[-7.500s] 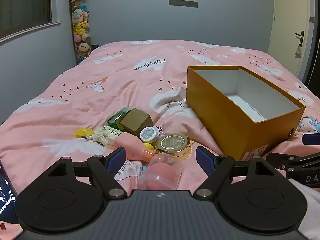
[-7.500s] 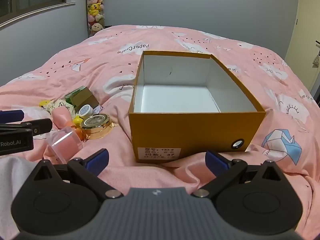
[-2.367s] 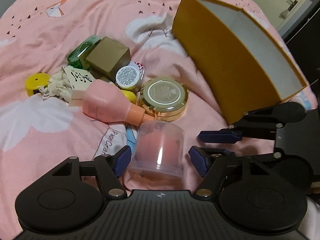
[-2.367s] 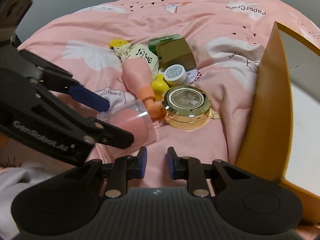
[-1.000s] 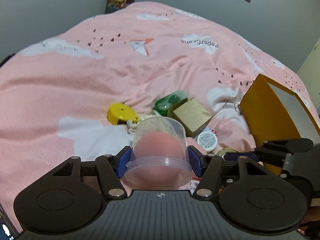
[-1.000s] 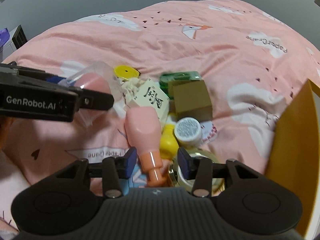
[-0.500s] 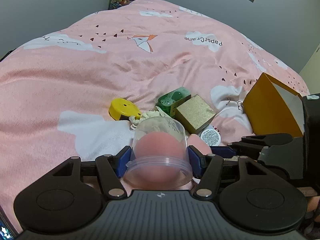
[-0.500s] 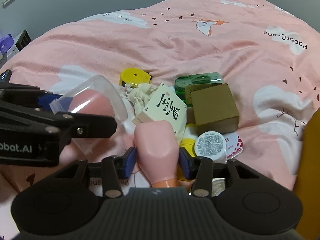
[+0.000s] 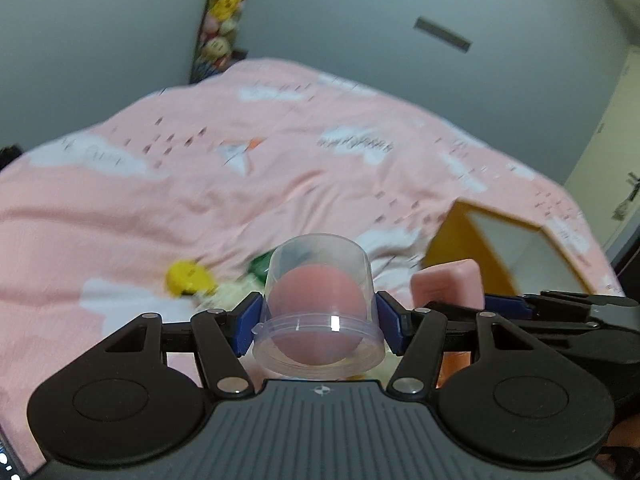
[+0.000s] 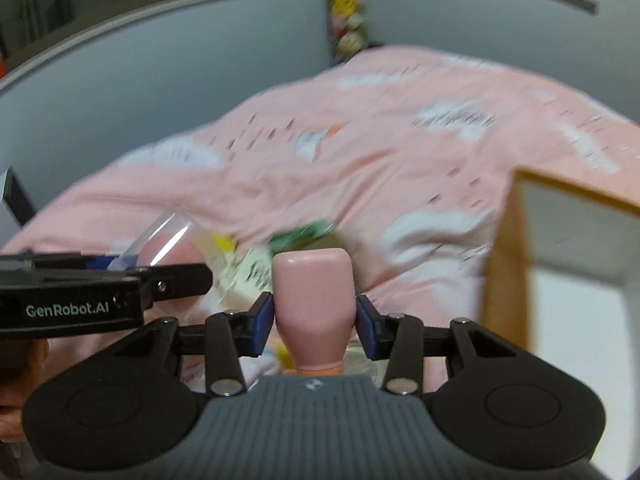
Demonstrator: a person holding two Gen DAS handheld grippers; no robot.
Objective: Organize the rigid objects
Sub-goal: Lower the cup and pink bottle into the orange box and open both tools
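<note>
The left gripper point(image 9: 319, 322) is closed on a clear lidded cup with a pink sponge inside point(image 9: 319, 304), clamped across its sides just above the rim so that it is carried clear of the bed point(image 9: 120, 208). The right gripper point(image 10: 315, 322) is pressed on a pink bottle point(image 10: 314, 304), taken at its narrowing body. Both are held above the remaining clutter, with the open orange box point(image 10: 560, 280) at the right, judged to be the intended destination.
</note>
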